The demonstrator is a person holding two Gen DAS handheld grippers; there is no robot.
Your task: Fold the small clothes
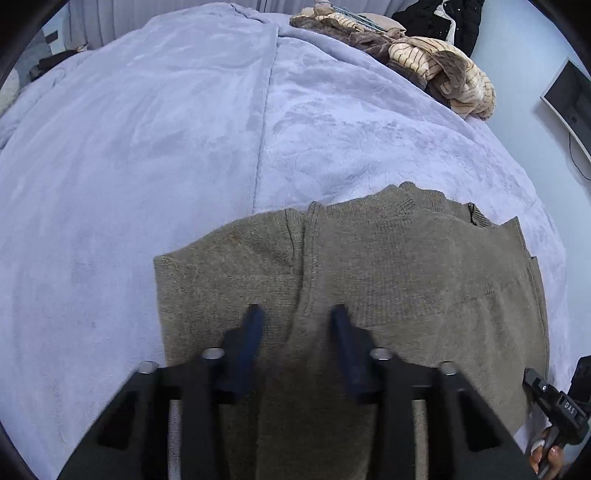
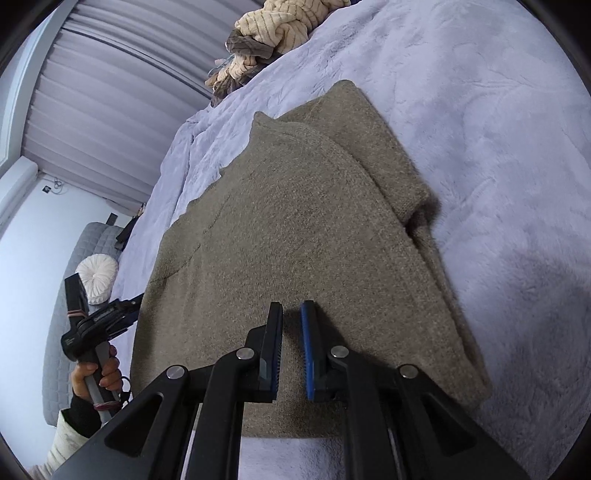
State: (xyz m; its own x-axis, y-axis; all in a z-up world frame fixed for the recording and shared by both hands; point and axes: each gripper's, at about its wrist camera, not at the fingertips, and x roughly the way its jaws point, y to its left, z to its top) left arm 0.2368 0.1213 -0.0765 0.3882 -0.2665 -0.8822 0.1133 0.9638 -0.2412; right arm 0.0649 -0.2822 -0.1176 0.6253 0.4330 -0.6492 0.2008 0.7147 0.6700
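An olive-brown knit sweater (image 1: pixel 369 266) lies flat on the lavender blanket, its sides folded in; it also shows in the right wrist view (image 2: pixel 295 221). My left gripper (image 1: pixel 297 314) hovers just above its near part, jaws wide apart, nothing between them. My right gripper (image 2: pixel 291 314) is over the sweater's near edge, jaws a narrow gap apart, holding nothing. The left gripper also shows at the sweater's left edge in the right wrist view (image 2: pixel 129 304), and part of the right gripper's body (image 1: pixel 557 406) at the lower right in the left wrist view.
The lavender fleece blanket (image 1: pixel 147 147) covers the bed. A pile of cream striped and brown clothes (image 1: pixel 424 59) lies at the far edge, also in the right wrist view (image 2: pixel 266 29). A monitor (image 1: pixel 569 99) stands right. A grey sofa with a white round cushion (image 2: pixel 96 273) is beside the bed.
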